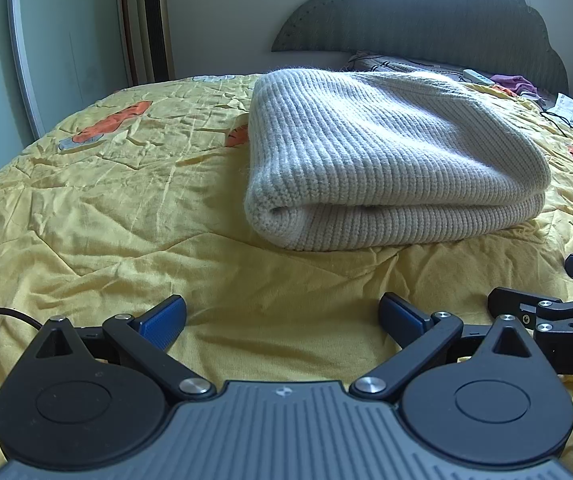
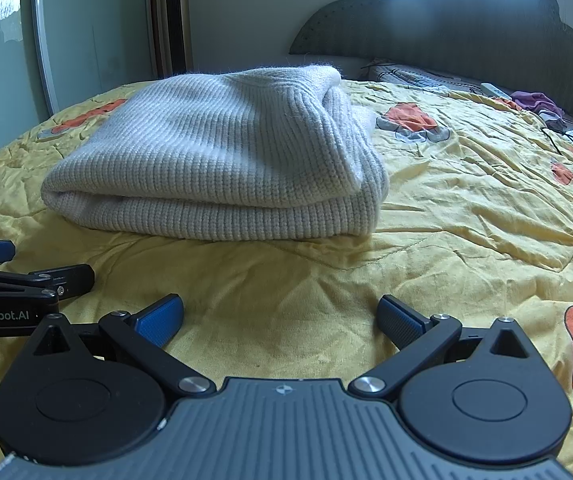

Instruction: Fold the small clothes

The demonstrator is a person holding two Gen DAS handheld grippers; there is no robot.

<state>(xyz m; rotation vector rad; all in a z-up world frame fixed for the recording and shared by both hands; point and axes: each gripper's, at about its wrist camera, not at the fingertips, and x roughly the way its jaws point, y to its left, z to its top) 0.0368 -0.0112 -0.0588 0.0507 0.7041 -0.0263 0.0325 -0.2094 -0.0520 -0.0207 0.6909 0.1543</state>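
The left gripper (image 1: 282,320) has its blue pads spread wide with nothing between them, and the right gripper (image 2: 280,322) is parted just as wide and empty. Both sit low over the yellow bedspread (image 1: 106,208), side by side. Ahead of them lies the folded knit sweater (image 1: 386,160), clear of both. Nothing stands between. Farther back are a black cable (image 2: 570,148), a purple cloth (image 2: 536,102) and the padded headboard (image 1: 446,20); a tower heater (image 1: 152,20) stands by the wall.
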